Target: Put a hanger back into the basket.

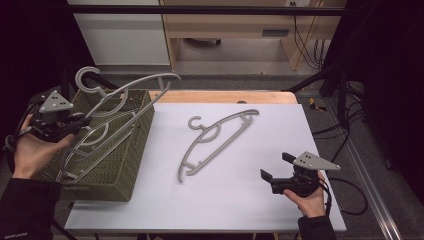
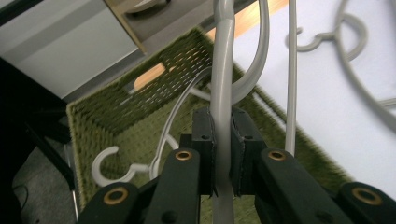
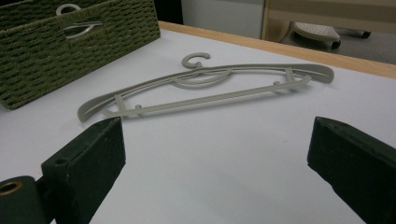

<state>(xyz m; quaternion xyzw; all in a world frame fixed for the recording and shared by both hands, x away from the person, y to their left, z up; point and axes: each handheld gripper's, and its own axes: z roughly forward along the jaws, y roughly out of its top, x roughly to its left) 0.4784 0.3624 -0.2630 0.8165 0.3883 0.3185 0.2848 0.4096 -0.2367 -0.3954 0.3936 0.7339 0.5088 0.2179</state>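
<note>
- Looking down from the high view, the left gripper clamps a grey plastic hanger slanting over the green woven basket, hook uppermost.
- In the left gripper view, the jaws pinch that hanger's bar; another hanger seems to lie inside.
- In the right gripper view, the right gripper gapes wide, empty; the hanger on the table lies crosswise ahead, nearer this hand.

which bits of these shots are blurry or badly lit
High view: dark edges, the white table top evenly lit. Left gripper view: the held hanger is sharp at the tongs, the basket rim soft. Right gripper view: tong pads blurred, the lying hanger sharp.
</note>
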